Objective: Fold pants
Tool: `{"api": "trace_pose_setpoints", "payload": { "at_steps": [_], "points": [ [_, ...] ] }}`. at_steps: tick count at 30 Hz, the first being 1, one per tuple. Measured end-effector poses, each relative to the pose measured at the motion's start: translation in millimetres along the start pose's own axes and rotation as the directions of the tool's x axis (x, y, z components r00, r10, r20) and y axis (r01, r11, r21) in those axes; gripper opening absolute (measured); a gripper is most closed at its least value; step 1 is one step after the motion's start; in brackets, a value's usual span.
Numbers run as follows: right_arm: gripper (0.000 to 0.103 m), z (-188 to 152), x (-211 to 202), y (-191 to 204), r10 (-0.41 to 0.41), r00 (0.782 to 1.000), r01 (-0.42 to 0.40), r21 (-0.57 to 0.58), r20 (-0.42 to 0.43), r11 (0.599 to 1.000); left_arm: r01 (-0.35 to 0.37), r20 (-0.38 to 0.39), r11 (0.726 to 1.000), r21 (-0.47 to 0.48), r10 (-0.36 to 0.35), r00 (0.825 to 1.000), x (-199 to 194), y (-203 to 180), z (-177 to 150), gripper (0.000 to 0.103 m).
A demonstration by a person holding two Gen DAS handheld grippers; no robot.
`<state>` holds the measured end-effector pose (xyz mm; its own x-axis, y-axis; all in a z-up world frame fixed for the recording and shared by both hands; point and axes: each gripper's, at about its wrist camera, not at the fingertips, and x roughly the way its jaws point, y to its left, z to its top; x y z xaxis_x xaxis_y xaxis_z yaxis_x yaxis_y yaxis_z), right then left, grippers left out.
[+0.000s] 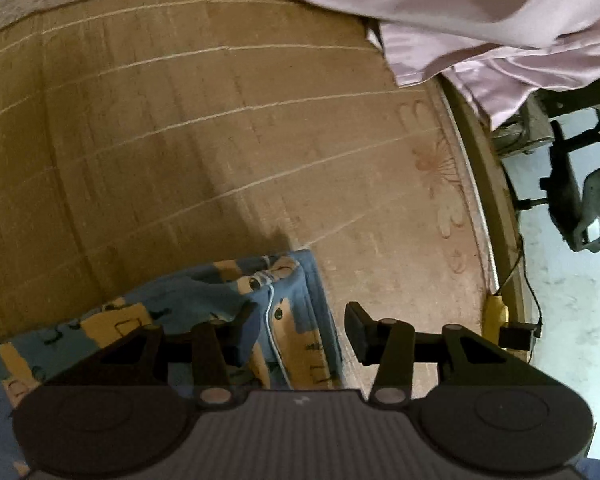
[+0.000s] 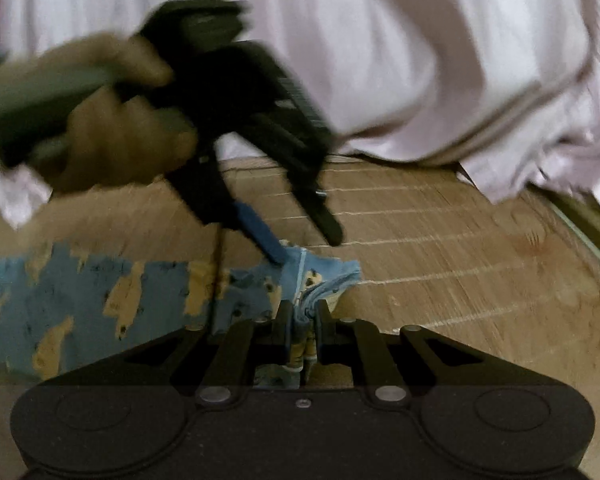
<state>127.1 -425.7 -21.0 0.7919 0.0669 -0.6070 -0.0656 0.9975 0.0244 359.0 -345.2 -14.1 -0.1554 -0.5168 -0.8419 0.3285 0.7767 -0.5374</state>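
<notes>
The blue-and-yellow patterned pants (image 2: 100, 292) lie on the woven bed mat (image 1: 180, 120), long axis running leftward from the right tongs (image 2: 302, 320), clamped on their end. The left tongs (image 1: 300, 332) gape wide, empty, straddling that end's edge.

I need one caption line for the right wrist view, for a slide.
Right gripper shut on the edge of blue patterned pants on a woven mat, left gripper open above them.
</notes>
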Motion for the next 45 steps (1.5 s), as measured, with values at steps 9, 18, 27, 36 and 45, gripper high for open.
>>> {"api": "trace_pose_setpoints", "payload": {
  "at_steps": [9,18,27,36,45],
  "points": [
    [0.011,-1.5,4.8,19.9,0.009,1.0,-0.009,-0.12,-0.003,0.993,-0.063,-0.053,0.996,0.061,0.066,0.996,14.0,-18.8,-0.4,0.06],
    [0.011,-3.4,2.6,27.7,0.025,1.0,-0.026,-0.157,-0.009,0.987,-0.225,-0.027,0.959,0.173,0.233,0.972,22.4,-46.4,-7.2,0.023],
    [0.011,-4.0,-6.3,30.3,0.018,1.0,-0.016,-0.152,0.014,0.988,-0.156,0.071,0.983,0.092,0.15,0.986,-5.0,-29.8,-15.9,0.004],
    [0.011,1.2,-29.8,66.5,0.058,0.993,-0.034,-0.226,0.1,0.973,-0.066,0.192,0.995,0.077,0.05,0.98,-64.4,3.9,-52.2,0.004],
    [0.011,-4.2,-40.2,133.6,0.172,0.98,-0.123,-0.37,0.102,0.921,-0.083,0.267,0.994,0.071,0.061,0.962,-119.8,58.4,-99.1,0.004]
  ]
}}
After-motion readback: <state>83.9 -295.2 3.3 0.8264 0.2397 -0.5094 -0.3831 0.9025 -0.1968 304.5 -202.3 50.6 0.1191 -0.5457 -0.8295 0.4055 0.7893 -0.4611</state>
